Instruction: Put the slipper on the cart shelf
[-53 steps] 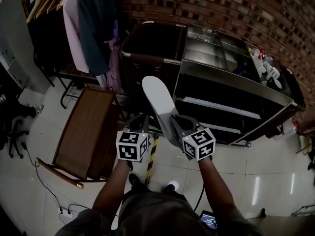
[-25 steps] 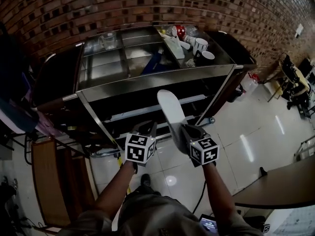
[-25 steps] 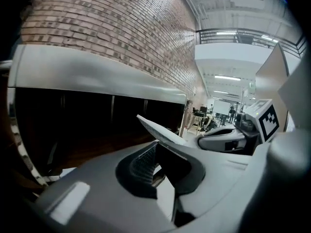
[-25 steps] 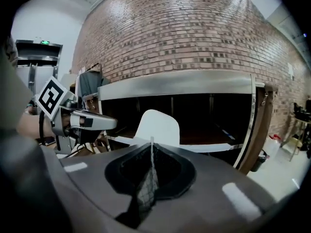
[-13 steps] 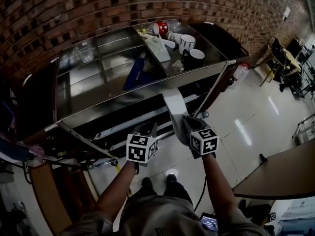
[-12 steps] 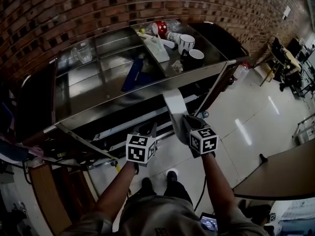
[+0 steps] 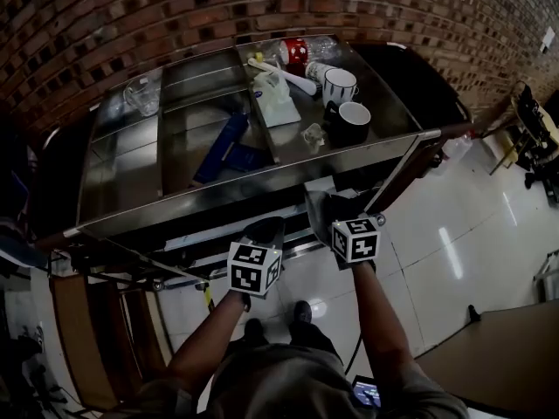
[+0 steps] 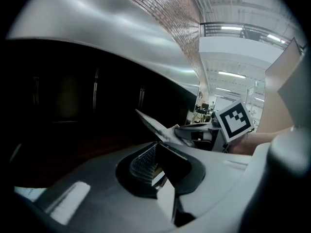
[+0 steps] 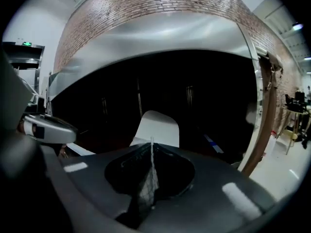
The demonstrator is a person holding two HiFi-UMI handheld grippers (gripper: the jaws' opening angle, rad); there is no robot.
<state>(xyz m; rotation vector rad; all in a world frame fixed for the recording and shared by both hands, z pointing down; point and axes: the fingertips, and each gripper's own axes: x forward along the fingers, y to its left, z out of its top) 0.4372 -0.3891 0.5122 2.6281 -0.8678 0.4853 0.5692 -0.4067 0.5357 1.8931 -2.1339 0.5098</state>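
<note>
A white slipper sticks forward from my right gripper, which is shut on its thin edge. Its toe reaches under the rim of the steel cart's top shelf. In the right gripper view the slipper points into the cart's dark lower shelf space. My left gripper hangs beside it, just left, shut with nothing in it. The left gripper view shows its jaws closed, the slipper to the right and the right gripper's marker cube beyond.
On the cart's top stand two mugs, a red bottle, a glass jug and a blue item. A brick wall runs behind. A wooden frame stands left, a table corner right.
Both grippers have moved forward to the cart's front. The slipper's toe, earlier in front of the cart, now sits under the top shelf's edge.
</note>
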